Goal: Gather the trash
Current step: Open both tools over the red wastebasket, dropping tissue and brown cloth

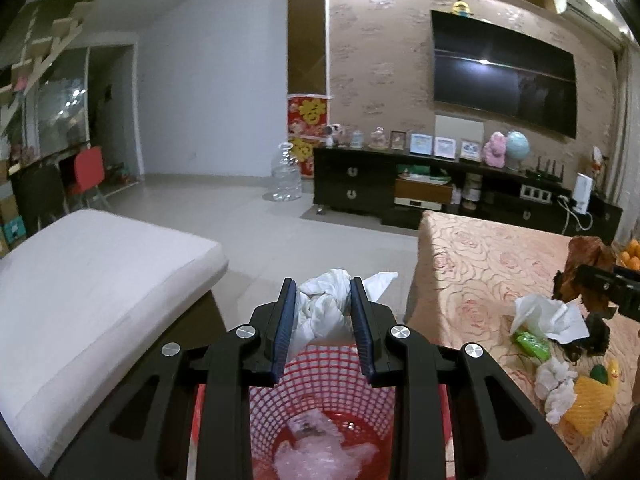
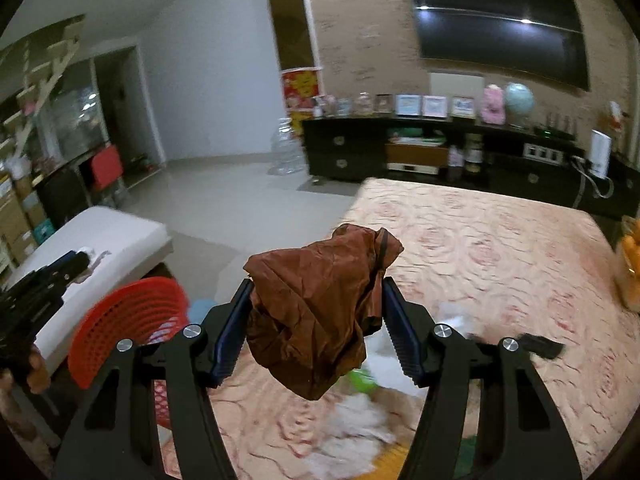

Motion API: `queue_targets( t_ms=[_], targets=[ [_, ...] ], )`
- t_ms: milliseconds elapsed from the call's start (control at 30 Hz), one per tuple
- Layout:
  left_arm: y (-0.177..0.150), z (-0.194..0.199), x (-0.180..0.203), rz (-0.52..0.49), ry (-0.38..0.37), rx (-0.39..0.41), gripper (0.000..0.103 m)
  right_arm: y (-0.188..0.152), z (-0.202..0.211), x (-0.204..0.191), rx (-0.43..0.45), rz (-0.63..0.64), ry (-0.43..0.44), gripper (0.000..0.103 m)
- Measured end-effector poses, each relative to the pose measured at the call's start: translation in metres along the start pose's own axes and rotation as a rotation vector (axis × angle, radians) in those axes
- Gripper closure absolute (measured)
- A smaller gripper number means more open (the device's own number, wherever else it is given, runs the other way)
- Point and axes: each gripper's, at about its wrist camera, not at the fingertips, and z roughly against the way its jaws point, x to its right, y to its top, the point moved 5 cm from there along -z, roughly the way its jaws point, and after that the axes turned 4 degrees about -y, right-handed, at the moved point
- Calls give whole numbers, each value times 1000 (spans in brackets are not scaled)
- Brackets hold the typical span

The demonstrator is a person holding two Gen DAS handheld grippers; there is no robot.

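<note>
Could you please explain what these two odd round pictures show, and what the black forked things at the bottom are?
Each picture comes from a camera riding on hand-held tongs, one per hand. The left tongs hold a crumpled white tissue above a red basket that already has plastic wrap in it. The right tongs grip a crumpled brown wrapper above the table, which has a rose-patterned cloth. More tissues, a green packet and yellow foam netting still lie there.
</note>
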Motion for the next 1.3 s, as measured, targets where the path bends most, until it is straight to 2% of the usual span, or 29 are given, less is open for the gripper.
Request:
queue_targets(
  t_ms=[200, 467, 800, 867, 1033, 1100, 1233, 1300],
  targets=[
    [-5, 0, -21, 23, 36, -20, 76, 8, -17, -51, -26, 77, 110, 42],
    [-20, -12, -40, 32, 86, -97, 76, 9, -39, -114, -83, 165, 257, 42],
    [-32, -22, -48, 30, 82, -163, 74, -10, -55, -145, -158, 184, 323, 41],
    [-33, -22, -48, 29, 76, -168, 70, -13, -56, -147, -165, 184, 328, 41],
    [-33, -16, -49, 27, 73, -147, 39, -18, -59, -149, -184, 187, 339, 38],
    [-32, -15, -50, 31, 74, -140, 34, -20, -60, -150, -183, 187, 340, 33],
    [-31, -14, -53, 56, 82, -136, 30, -22, -60, -150, -192, 183, 351, 28],
    [-30, -14, -57, 71, 89, -130, 29, -22, -61, -149, -192, 175, 355, 21]
  ],
)
